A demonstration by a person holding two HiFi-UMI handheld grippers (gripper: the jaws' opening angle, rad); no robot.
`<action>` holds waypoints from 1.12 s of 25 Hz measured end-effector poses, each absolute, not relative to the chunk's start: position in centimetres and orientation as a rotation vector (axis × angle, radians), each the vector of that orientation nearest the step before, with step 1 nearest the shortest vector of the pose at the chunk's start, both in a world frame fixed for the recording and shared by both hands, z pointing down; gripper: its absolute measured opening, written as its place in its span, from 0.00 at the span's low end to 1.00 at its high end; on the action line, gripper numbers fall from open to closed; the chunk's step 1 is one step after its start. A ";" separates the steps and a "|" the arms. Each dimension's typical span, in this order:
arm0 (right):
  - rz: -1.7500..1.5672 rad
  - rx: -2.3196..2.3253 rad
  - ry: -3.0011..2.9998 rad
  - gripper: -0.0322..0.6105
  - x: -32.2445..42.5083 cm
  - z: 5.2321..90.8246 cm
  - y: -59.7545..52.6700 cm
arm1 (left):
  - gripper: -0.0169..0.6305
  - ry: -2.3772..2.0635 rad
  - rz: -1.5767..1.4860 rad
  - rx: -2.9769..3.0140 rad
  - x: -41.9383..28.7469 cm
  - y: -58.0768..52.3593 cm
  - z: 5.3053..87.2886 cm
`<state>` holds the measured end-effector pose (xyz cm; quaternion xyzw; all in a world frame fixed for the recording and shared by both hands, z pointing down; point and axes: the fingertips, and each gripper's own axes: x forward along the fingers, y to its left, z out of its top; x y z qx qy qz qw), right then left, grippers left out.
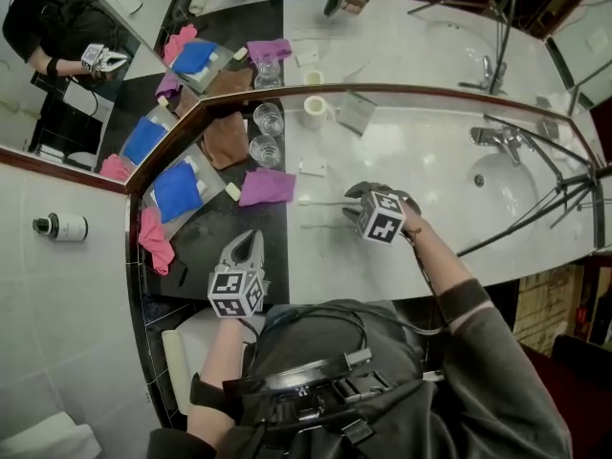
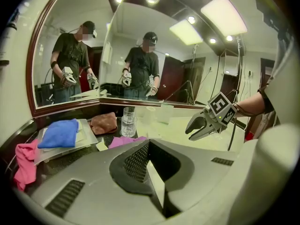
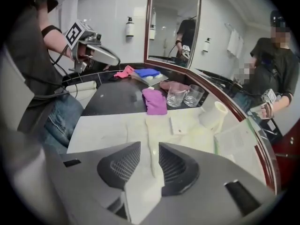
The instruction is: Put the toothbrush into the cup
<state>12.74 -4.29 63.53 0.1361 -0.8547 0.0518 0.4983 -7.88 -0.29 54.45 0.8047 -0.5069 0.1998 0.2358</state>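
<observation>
toothbrush is hard to pick out: pale on the pale marble table, only a thin line in the head view; its near end is hidden under the right hand-held gripper; a second faint line runs just below it, can't tell if that is a shadow or another item; in the left gripper view the left hand-held gripper's own body blocks the lower half, so the toothbrush can't be made out there; the right hand-held gripper shows there only from the side

right gripper view: toothbrush lies flat on the table, running lengthwise through the gap of the right hand-held gripper and out toward the purple cloth; jaws apart, one on each side of it, pads not pressing on it

left hand-held gripper closed with nothing in it, jaws meeting on the seam; it sits over the dark part of the table, well apart from the toothbrush

white cup upright near the mirror, just beside the two glasses, well apart from the right hand-held gripper
</observation>
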 end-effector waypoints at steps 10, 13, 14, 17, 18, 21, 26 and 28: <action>0.093 0.110 -1.884 0.33 9.1 68.8 -5.7 | 0.03 -1.407 0.500 2.156 -10.6 -0.5 55.9; 0.087 0.067 -1.859 0.33 8.1 70.0 -6.0 | 0.03 -1.419 0.480 2.145 -11.2 -0.8 56.1; 0.085 0.055 -1.850 0.33 7.9 70.4 -6.1 | 0.03 -1.422 0.476 2.142 -11.3 -0.9 56.3; 0.080 0.011 -1.813 0.33 7.4 71.7 -6.0 | 0.03 -1.430 0.466 2.129 -11.7 -1.2 56.6; 0.076 -0.004 -1.801 0.33 7.2 72.0 -5.9 | 0.03 -1.432 0.462 2.123 -11.8 -1.2 56.8; 0.071 -0.027 -1.780 0.32 6.8 72.9 -5.8 | 0.03 -1.433 0.460 2.112 -12.1 -1.1 57.1; 0.091 -0.054 -1.758 0.30 6.6 73.8 -5.6 | 0.03 -1.436 0.462 2.091 -12.7 -1.0 57.8; 0.097 -0.069 -1.752 0.27 6.5 73.8 -5.6 | 0.03 -1.438 0.462 2.082 -12.9 -0.9 58.0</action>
